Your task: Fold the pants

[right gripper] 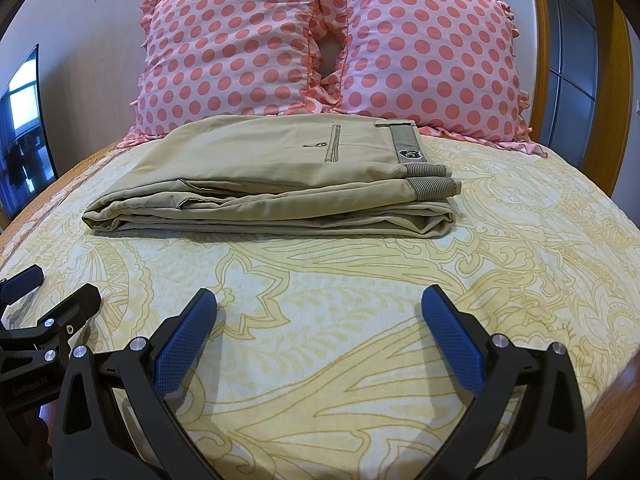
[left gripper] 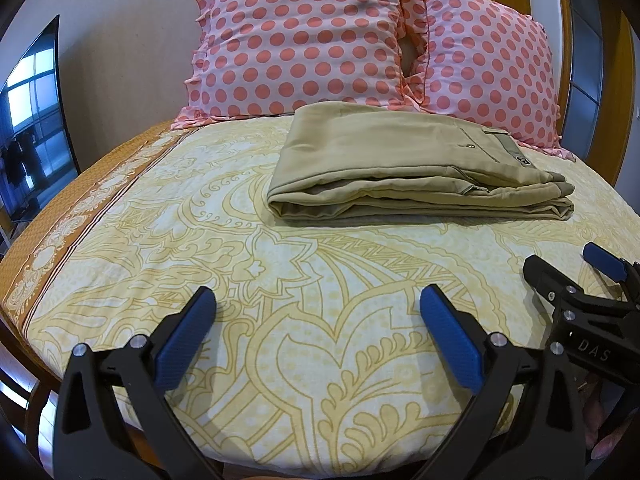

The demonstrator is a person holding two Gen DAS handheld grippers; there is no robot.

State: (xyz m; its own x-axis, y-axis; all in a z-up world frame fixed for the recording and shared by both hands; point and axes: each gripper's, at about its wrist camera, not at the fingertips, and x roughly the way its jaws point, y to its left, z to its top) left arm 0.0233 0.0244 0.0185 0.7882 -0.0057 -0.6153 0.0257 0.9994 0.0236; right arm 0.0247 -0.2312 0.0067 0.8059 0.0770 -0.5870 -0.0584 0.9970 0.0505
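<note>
Left tongs [left gripper: 318, 300] spread wide, nothing between the blue pads [left gripper: 186, 340]; they hang low over the bedsheet [left gripper: 160, 208] at the near edge. Right tongs [right gripper: 319, 300] likewise released and empty, just right of the left pair; each tool shows at the edge of the other's view.

Pants [right gripper: 272, 172]: straight ahead of both tongs, well apart from them, lying on the sheet. Already a flat stacked bundle, several layers, waistband and label toward the right end, folded edge toward the left. Back pocket faces up.

Judgement: folding looks finished or very nearly so. The step in hand is probably retreat or a final check. If a touch-up is wanted, the loose lower layers at the right front corner of the pants stick out a little; press or nudge them in gently from the side, since a pull on one layer would likely drag the thin fabric and undo the stack. Otherwise keep both tongs off the bundle.

Surroundings: two polka-dot pillows [left gripper: 300, 36] stand just beyond the pants, touching or nearly touching the far edge; they limit any push away from the tongs. Dark screen [left gripper: 32, 120] far left, wooden frame [right gripper: 616, 80] far right. Nothing lies between tongs and pants.
</note>
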